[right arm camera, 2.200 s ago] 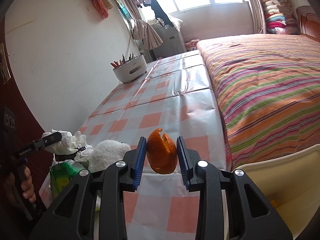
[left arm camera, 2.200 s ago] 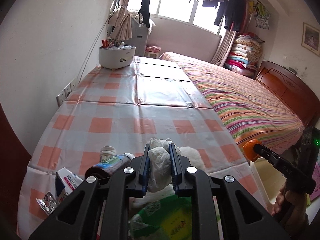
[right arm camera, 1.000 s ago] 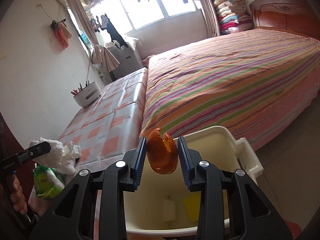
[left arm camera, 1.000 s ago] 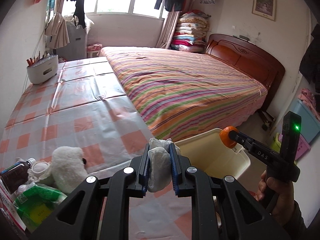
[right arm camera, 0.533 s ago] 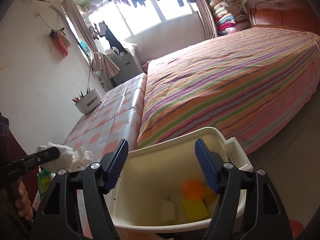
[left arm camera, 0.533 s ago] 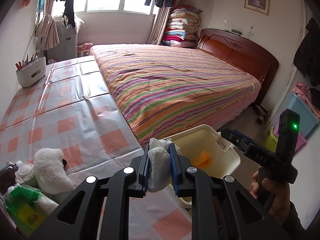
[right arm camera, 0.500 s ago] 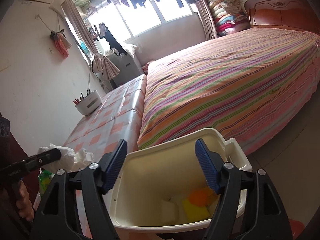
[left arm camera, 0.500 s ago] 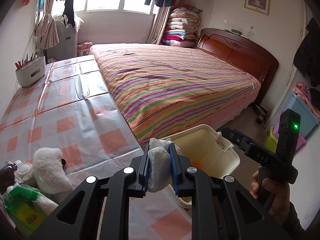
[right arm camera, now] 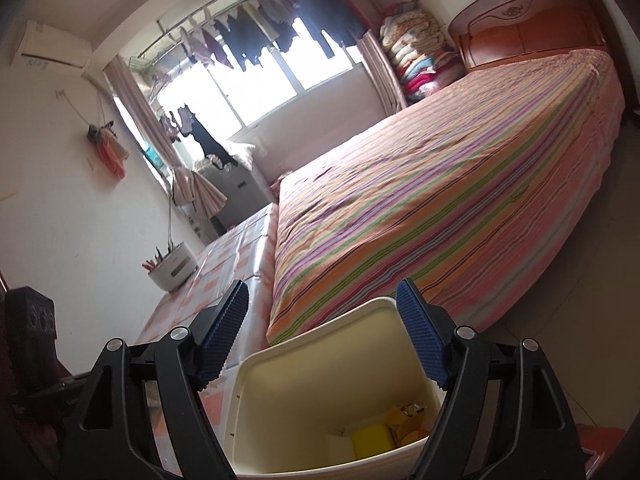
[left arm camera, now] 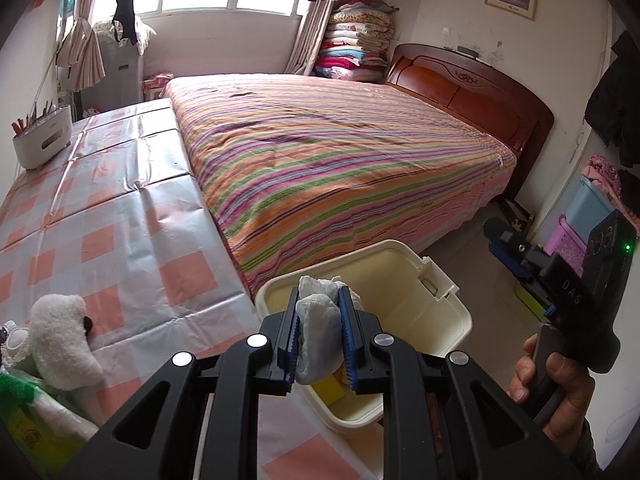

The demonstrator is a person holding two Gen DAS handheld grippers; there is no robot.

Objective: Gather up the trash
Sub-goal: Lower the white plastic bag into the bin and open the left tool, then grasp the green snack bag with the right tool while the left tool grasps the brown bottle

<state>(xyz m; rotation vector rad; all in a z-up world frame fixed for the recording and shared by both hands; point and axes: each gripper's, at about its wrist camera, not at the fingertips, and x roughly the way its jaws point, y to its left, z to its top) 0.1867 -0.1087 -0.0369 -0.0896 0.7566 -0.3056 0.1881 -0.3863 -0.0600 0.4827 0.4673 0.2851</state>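
1. A bed [left arm camera: 340, 168] with a striped cover is seen filling the middle of the room; its wooden headboard [left arm camera: 472, 84] is set against the far wall.
2. A table [left arm camera: 120, 232] covered in an orange-and-white checked cloth is placed directly beside the bed.
3. A cream trash bin [left arm camera: 448, 312] is positioned on the floor at the near corner of the table, just beside the foot of the bed. Yellow and orange scraps [right arm camera: 384, 432] are seen on its bottom; what they are cannot be told with certainty.
4. The right gripper [right arm camera: 324, 328] is held over the bin with its jaws spread wide. Nothing is located between the pads.
5. The left gripper [left arm camera: 319, 334] is clamped on a crumpled white tissue wad [left arm camera: 318, 332], which is held above the near rim of the bin.
6. A white plush toy [left arm camera: 60, 336] is found lying on the near edge of the table, beside a green packet [left arm camera: 24, 412].
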